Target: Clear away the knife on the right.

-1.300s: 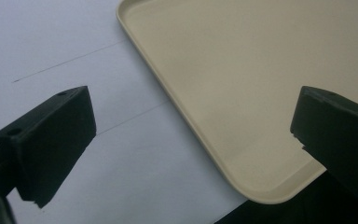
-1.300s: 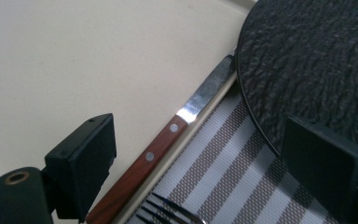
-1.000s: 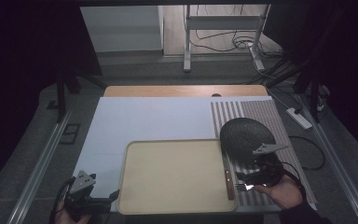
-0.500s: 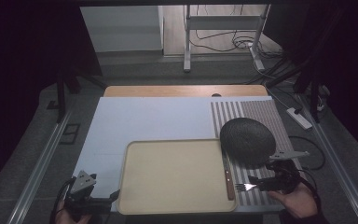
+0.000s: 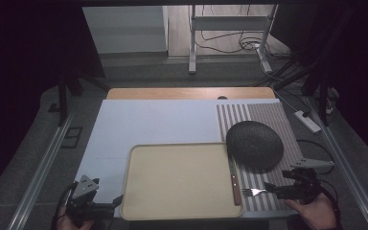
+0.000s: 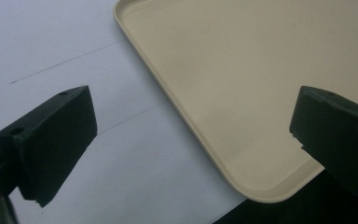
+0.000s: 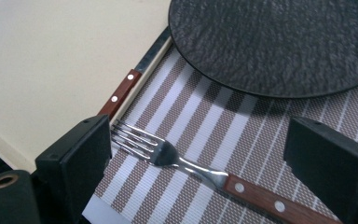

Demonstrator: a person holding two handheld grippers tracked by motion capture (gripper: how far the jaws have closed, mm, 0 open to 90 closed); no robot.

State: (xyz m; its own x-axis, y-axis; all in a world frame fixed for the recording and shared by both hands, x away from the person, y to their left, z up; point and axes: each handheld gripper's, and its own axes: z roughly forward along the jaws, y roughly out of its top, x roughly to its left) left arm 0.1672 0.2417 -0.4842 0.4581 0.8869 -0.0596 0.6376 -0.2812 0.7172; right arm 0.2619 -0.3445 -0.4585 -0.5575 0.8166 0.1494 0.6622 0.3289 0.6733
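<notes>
The fork [image 7: 186,164] lay on the striped mat [image 5: 278,120] beside the tray [image 5: 139,201], the knife [image 5: 235,182] along the tray's edge, the dark plate [image 5: 254,143] beyond. The place setting looked nearly laid; the empty tray may be left to clear. The right gripper [image 5: 280,189] stood wide apart astride the fork, gripping nothing. The left gripper [image 5: 106,207] gaped at the tray's near corner.
</notes>
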